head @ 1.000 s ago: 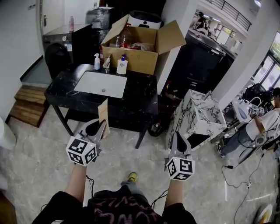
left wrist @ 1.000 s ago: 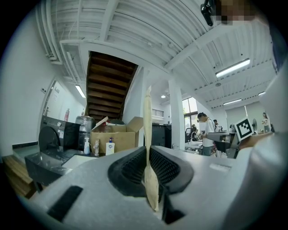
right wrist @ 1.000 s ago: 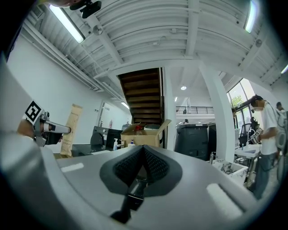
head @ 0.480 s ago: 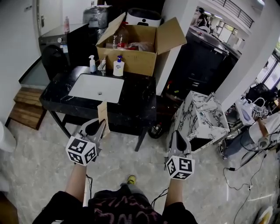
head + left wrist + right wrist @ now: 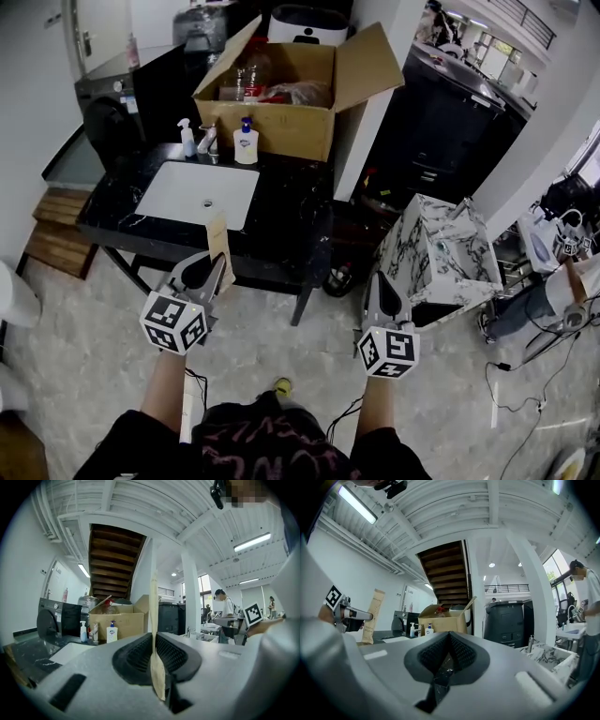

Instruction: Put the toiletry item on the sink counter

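My left gripper [image 5: 210,270] is shut on a flat tan paper packet [image 5: 219,244], which stands upright between the jaws. The left gripper view shows the packet [image 5: 153,616] edge-on, rising from the pads. It hangs in the air in front of the black marble sink counter [image 5: 291,202], short of its front edge. A white basin [image 5: 199,194] is set in the counter. My right gripper [image 5: 382,291] is level with the left one, its jaws shut with nothing between them. From the right gripper view the packet [image 5: 372,617] is at the far left.
A soap pump bottle [image 5: 246,142] and a spray bottle [image 5: 187,140] stand behind the basin. An open cardboard box [image 5: 281,98] fills the counter's back right. A white marble sink unit [image 5: 441,251] stands at the right, a washing machine [image 5: 105,117] at the left. A person [image 5: 588,602] stands at the far right.
The view has closed in slightly on the sink counter. Both grippers keep the same pose, and the packet is still held in the left one.
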Demonstrator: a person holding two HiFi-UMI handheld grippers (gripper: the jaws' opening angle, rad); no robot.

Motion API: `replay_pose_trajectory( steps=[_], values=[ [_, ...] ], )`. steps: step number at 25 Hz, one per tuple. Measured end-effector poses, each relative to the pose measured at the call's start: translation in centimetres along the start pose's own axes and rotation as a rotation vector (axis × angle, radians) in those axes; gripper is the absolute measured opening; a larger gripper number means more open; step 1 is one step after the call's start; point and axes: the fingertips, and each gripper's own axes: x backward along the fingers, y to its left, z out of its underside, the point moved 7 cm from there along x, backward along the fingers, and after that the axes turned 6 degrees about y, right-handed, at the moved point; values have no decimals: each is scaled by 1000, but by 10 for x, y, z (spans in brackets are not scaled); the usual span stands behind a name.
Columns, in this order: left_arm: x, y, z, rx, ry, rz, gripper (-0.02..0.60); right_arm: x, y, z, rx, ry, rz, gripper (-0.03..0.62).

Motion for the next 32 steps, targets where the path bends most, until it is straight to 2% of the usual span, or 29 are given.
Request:
replay_pose_trajectory(
  steps=[11, 19, 26, 32],
  values=[
    [-65, -8, -10, 1, 24, -55, 29, -72, -43, 1, -8, 16, -84, 11],
    [-86, -7, -14, 7, 34, -85, 30, -105, -51, 0, -11, 23, -137, 12],
    [-110, -4, -16, 12, 35, -68, 30, -122, -59, 1, -24, 31, -139, 12],
    [-135, 8, -17, 14, 34, -33, 31, -138, -66, 4, -21, 38, -98, 12]
  ],
)
